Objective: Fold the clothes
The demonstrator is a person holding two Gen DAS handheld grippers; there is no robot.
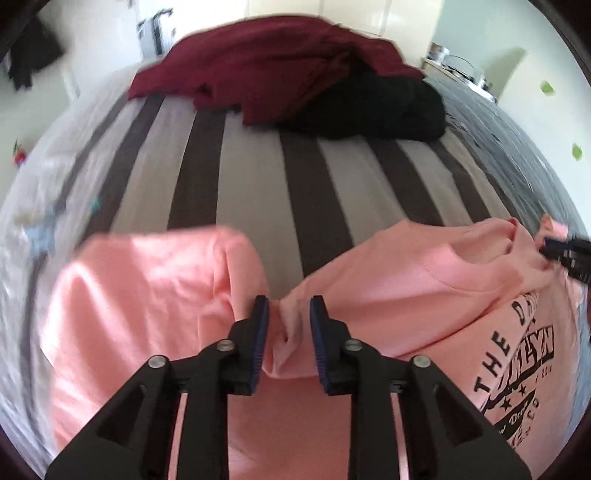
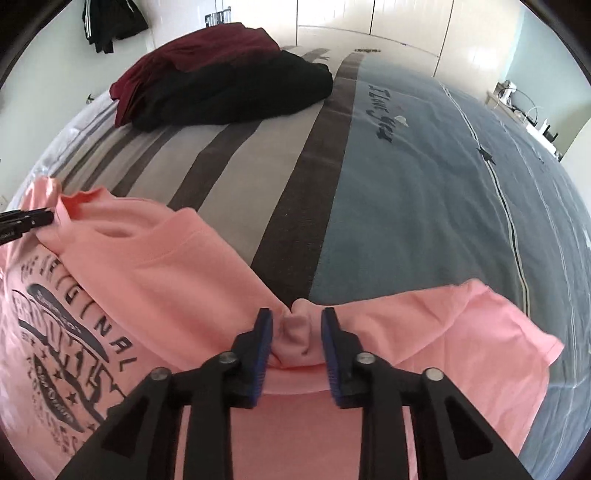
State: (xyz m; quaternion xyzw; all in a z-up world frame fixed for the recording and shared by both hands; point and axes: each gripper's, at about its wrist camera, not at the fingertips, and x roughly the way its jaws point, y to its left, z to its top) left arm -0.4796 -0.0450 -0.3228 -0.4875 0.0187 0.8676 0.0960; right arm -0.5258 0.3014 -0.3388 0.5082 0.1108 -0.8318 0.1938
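A pink T-shirt [image 1: 147,295] with a dark printed logo [image 1: 524,369] lies on the bed, print side up. My left gripper [image 1: 289,314] is shut on a bunched fold of it near one shoulder, and the sleeve hangs out to the left. In the right wrist view the same pink T-shirt [image 2: 184,266] gathers into my right gripper [image 2: 297,325], which is shut on a fold at the other shoulder, with its sleeve [image 2: 480,332] spread to the right. Each gripper shows at the edge of the other's view, the right gripper [image 1: 554,251] and the left gripper [image 2: 37,218], both pinching cloth beside the collar.
The bed has a grey and brown striped cover [image 1: 258,184] and a blue-grey part [image 2: 424,184] to the right. A maroon garment [image 2: 192,51] and a black garment [image 2: 236,92] lie heaped at the far end. Dark clothes [image 2: 110,22] hang on the wall.
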